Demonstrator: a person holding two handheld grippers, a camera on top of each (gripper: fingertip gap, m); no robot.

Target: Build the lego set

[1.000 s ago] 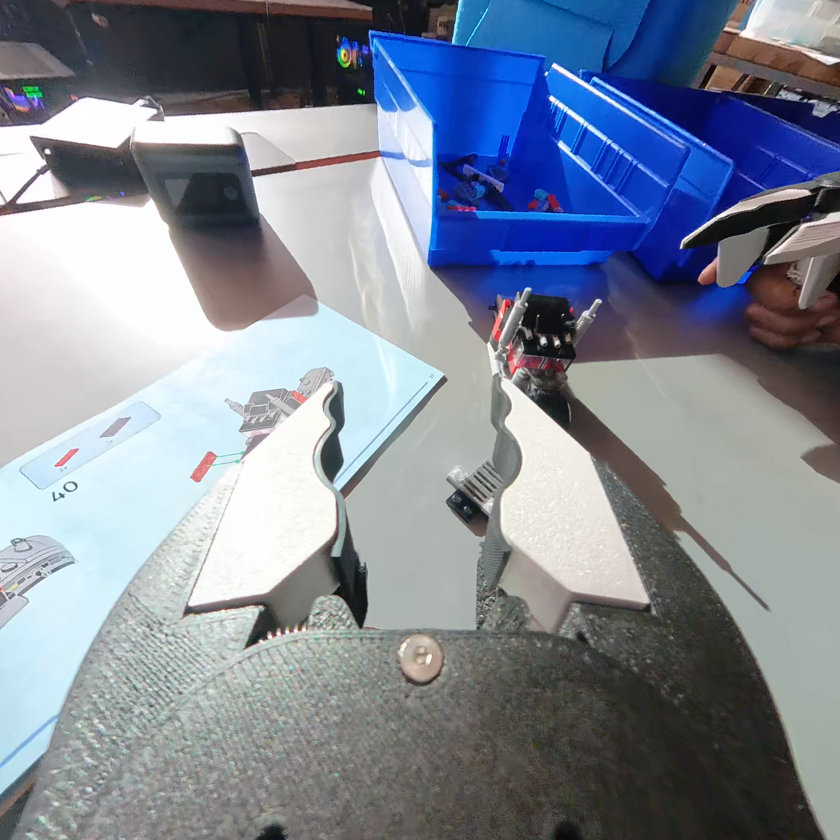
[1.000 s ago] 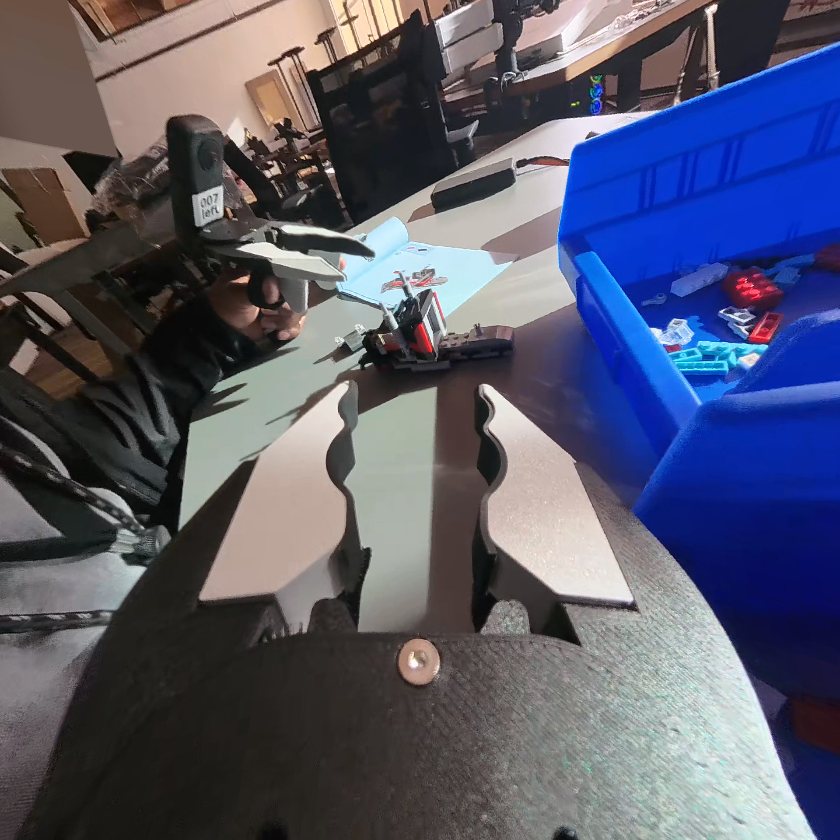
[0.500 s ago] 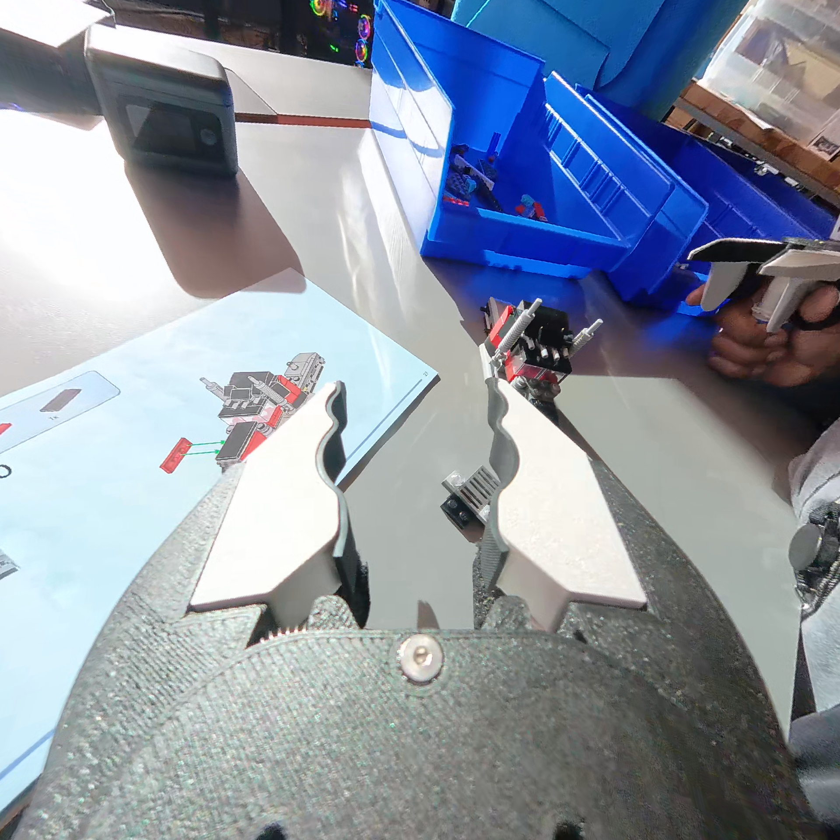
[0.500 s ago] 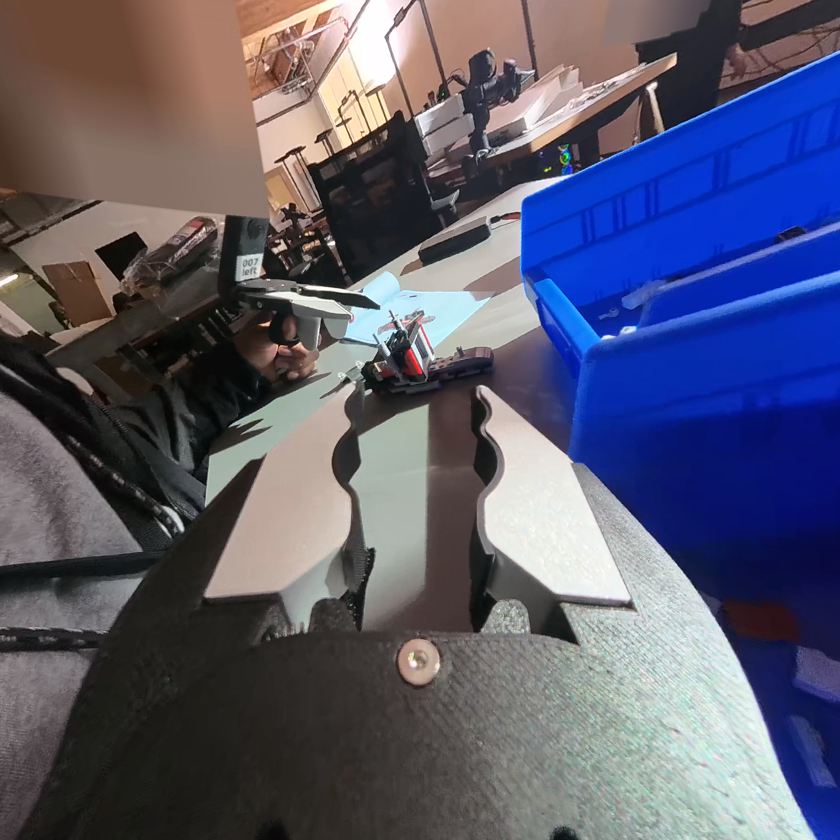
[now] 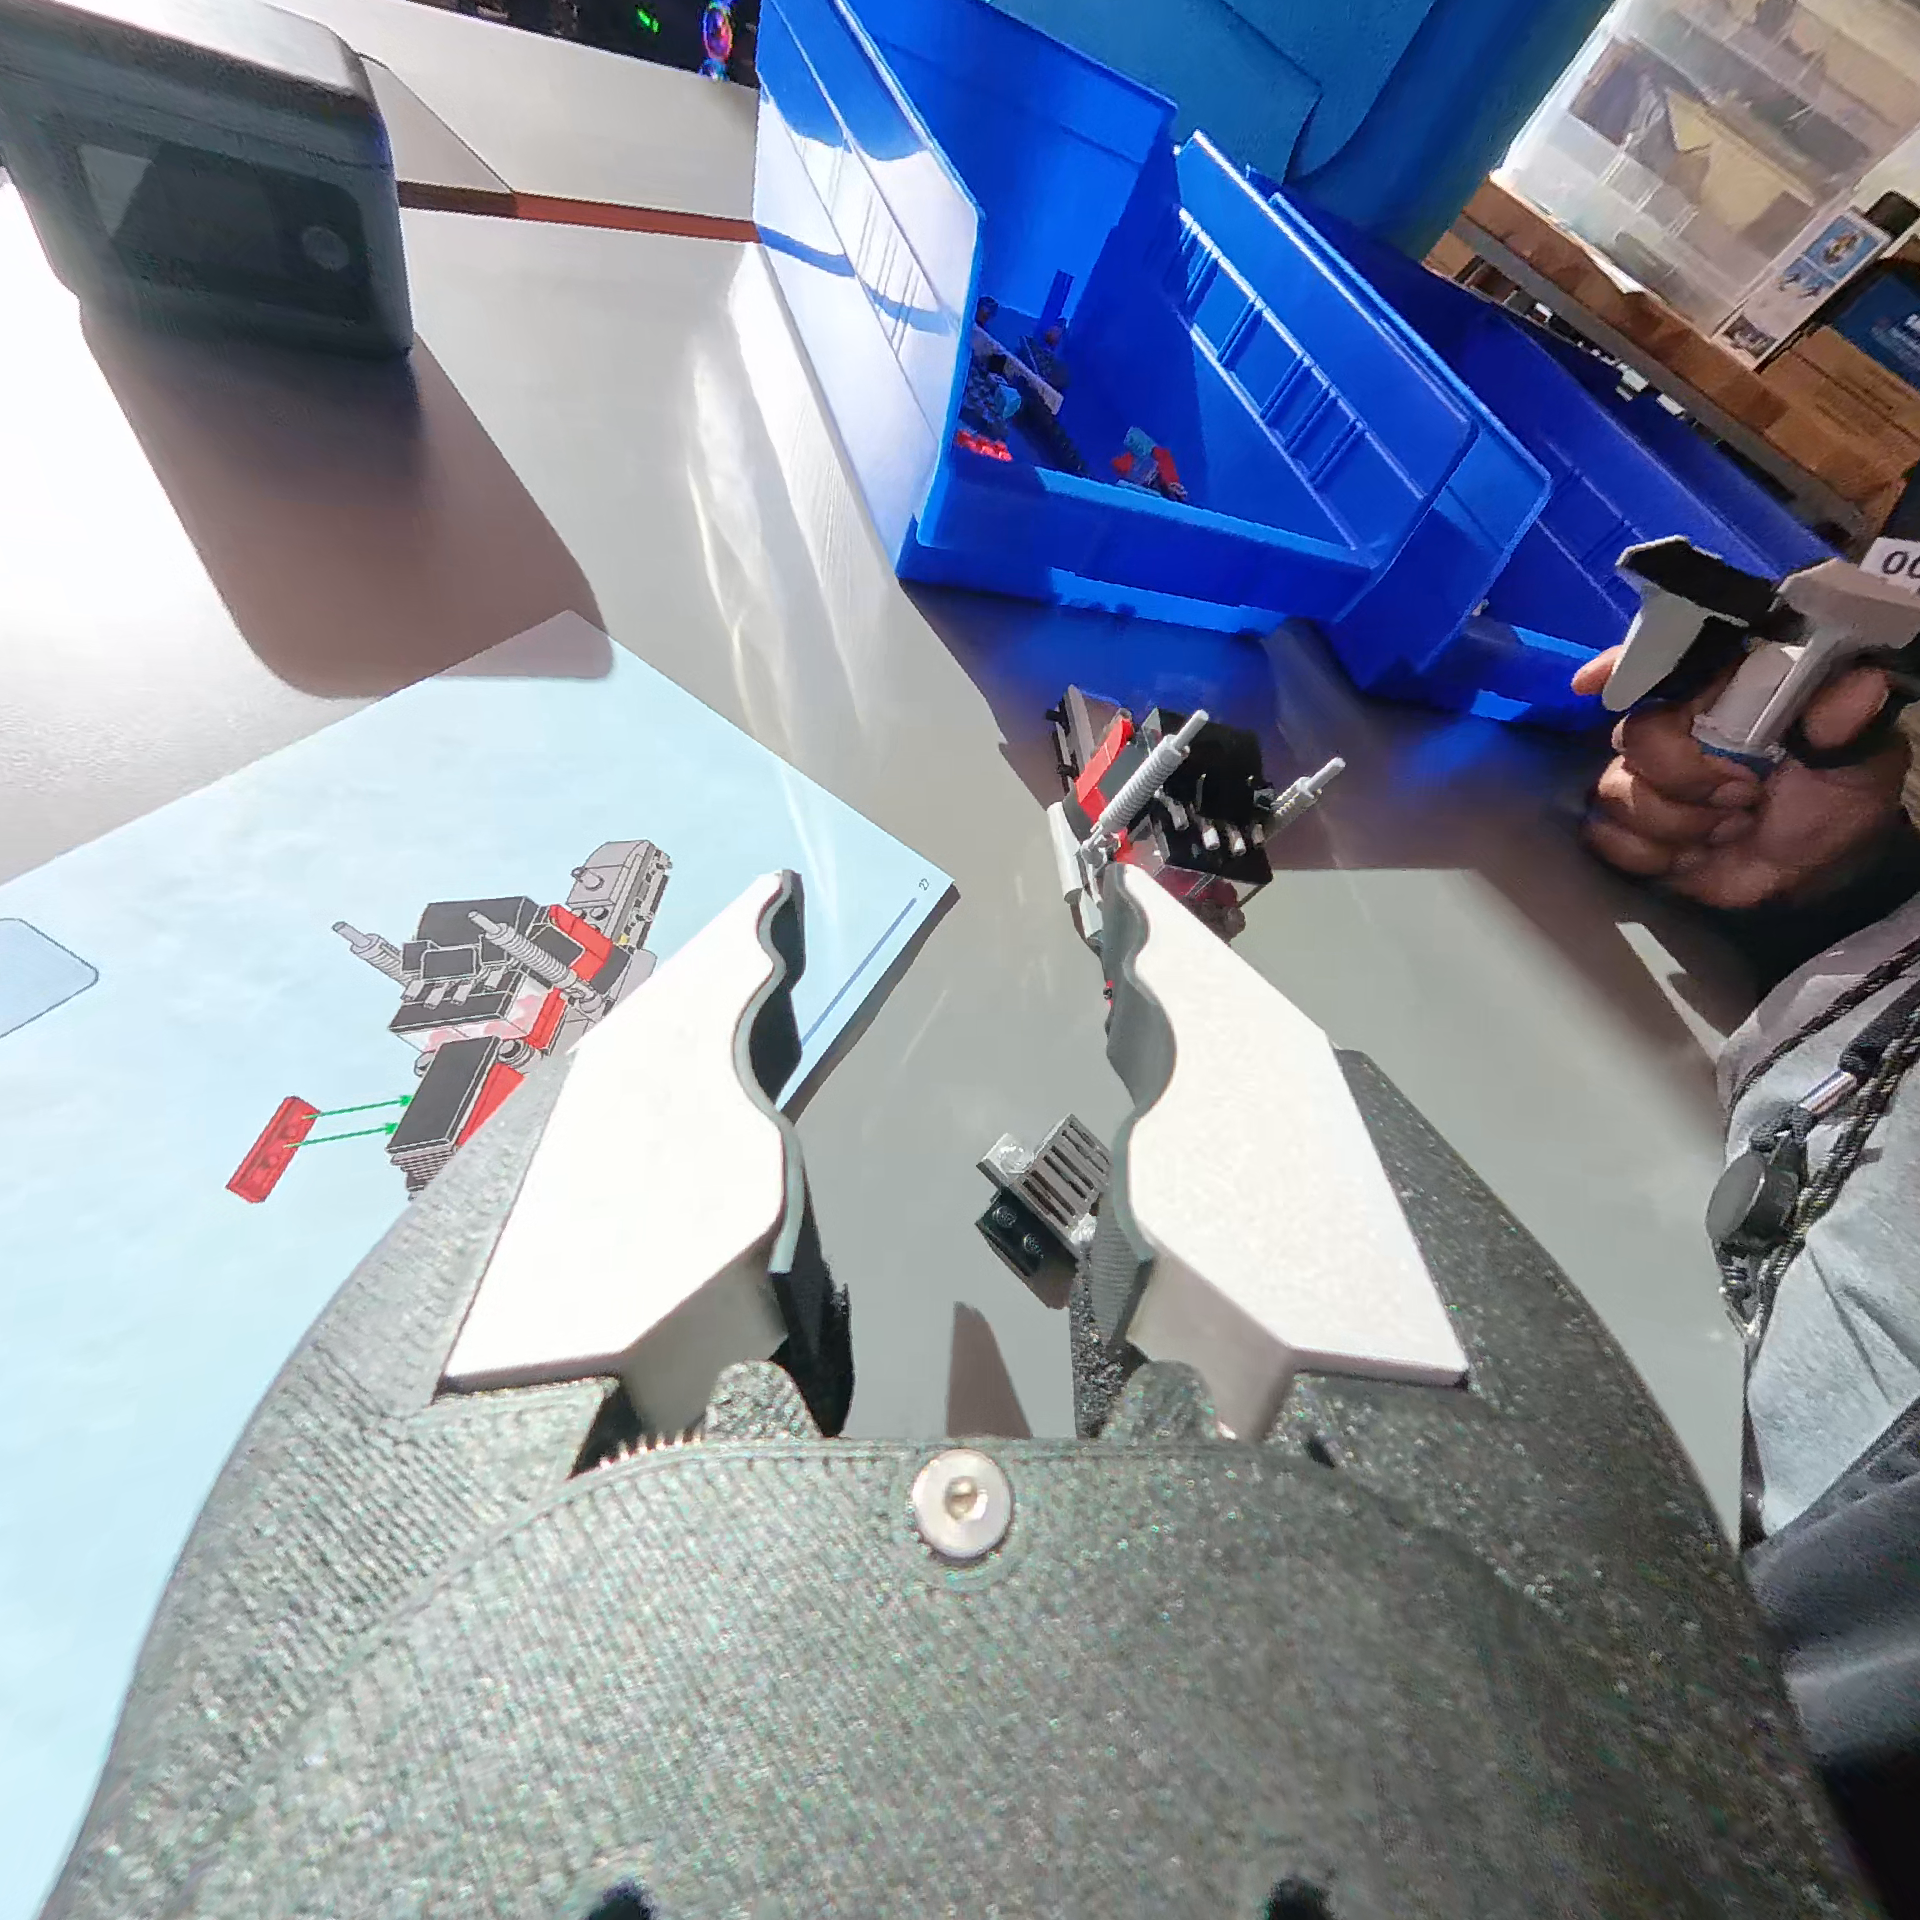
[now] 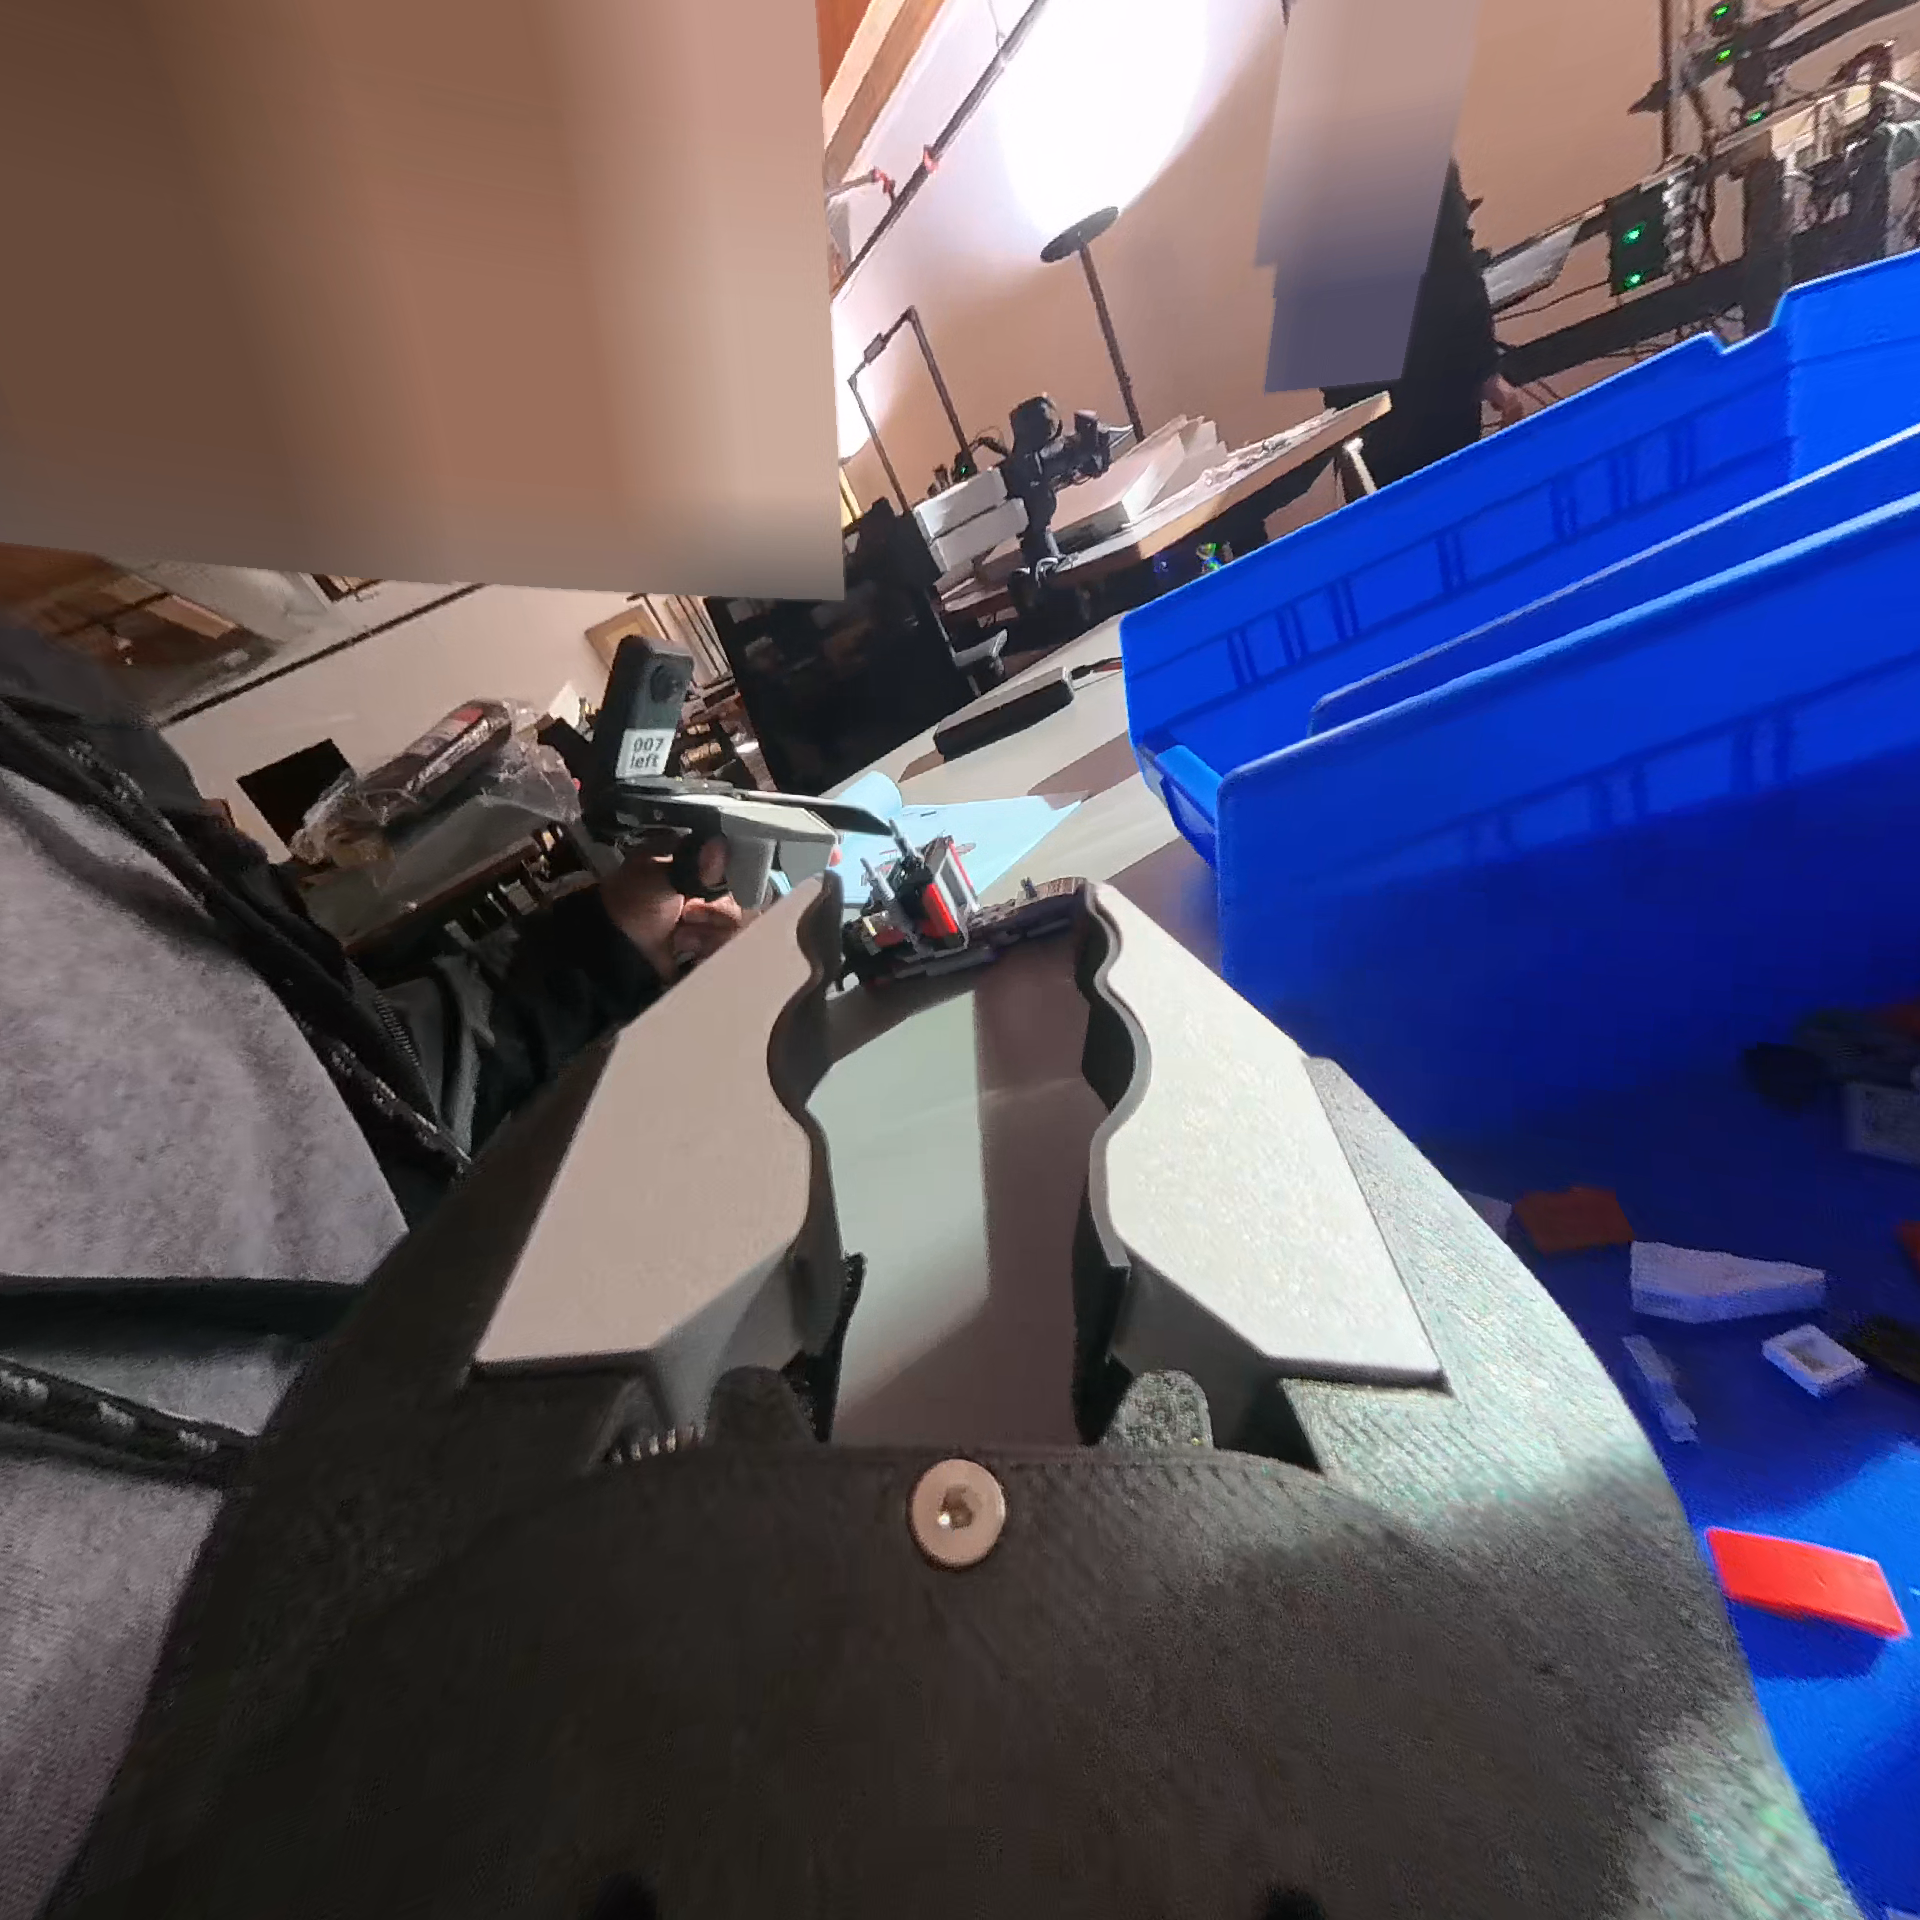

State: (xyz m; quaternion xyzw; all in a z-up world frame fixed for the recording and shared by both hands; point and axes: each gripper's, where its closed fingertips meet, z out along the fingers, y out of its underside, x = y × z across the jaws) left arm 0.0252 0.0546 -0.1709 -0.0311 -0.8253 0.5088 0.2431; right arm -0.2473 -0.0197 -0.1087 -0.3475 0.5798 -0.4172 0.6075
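Note:
A half-built black and red lego model (image 5: pixel 1174 810) with grey rods stands on the grey table (image 5: pixel 1351 1039), just beyond my left gripper's right fingertip. My left gripper (image 5: pixel 951 894) is open and empty above the table. A small grey grille piece on a black plate (image 5: pixel 1039 1184) lies loose between its fingers, close to the right one. My right gripper (image 6: pixel 956 914) is open and empty, low at the table's near side, with the model (image 6: pixel 920 904) far ahead between its fingertips. It also shows in the left wrist view (image 5: pixel 1662 623), held by a hand.
A light-blue instruction booklet (image 5: pixel 416 935) lies open left of the model. Blue bins (image 5: pixel 1039 416) with loose bricks stand behind it; the nearest bin (image 6: pixel 1558 831) is right beside my right gripper and holds a red plate (image 6: pixel 1808 1595) and white pieces (image 6: pixel 1714 1283). A black box-shaped device (image 5: pixel 208 208) stands far left. The left gripper's tips are roughly 30 cm from the right gripper's.
The left view has drawn a little nearer to the model and tilted. My right gripper has pulled back and down beside the near bin and tipped upward. Both stay open.

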